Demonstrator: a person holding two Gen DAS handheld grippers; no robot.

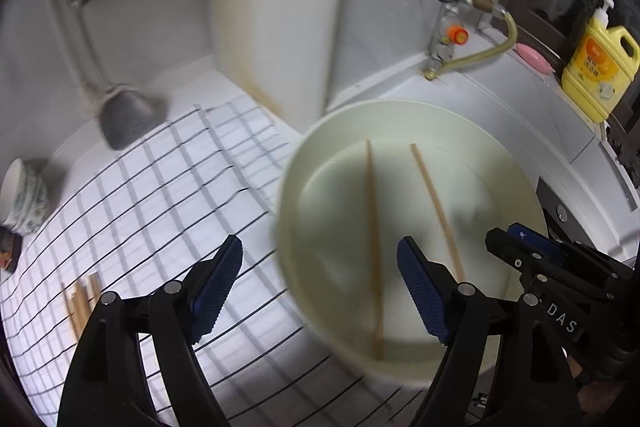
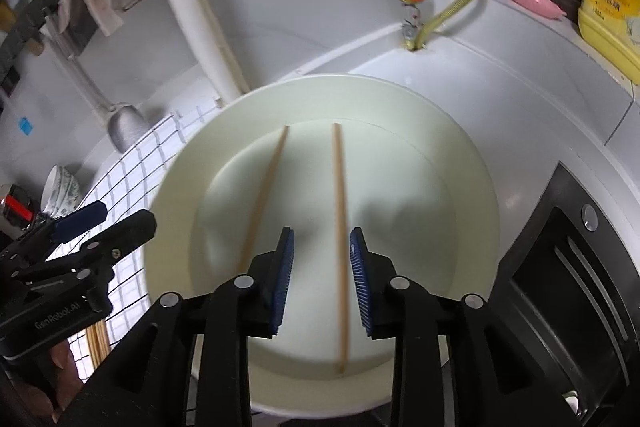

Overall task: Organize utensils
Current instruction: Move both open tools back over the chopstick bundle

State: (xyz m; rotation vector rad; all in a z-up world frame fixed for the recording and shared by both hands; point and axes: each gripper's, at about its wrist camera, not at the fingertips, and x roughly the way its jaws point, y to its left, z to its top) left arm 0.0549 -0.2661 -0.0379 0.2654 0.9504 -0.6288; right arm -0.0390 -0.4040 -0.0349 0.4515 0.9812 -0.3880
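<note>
The tabletop [image 2: 520,99] is pale and carries, on its left part, a white cloth with a dark grid [image 1: 160,195]. On it stands one large cream basin [image 2: 476,187], its rim overlapping the cloth's edge. It looks to serve as the collecting place for the utensils, being wide enough for a chopstick to lie flat.

Two hand-held grippers hover above it. The left hand-held gripper [image 1: 320,287] has its jaws spread wide with nothing between the pads, one over the cloth and one over the basin. The right hand-held gripper [image 2: 322,279] has its jaws partly apart, one chopstick lying in line between them but the pads not pressing on it.

Two wooden chopsticks [image 2: 340,247] lie inside the basin, apart from each other, their far tips at the back of the basin floor. More chopsticks [image 1: 82,301] wait in a small bundle on the cloth near the left gripper; their count is unclear, perhaps three. One patterned bowl [image 1: 24,197] stands at the cloth's far left.
</note>
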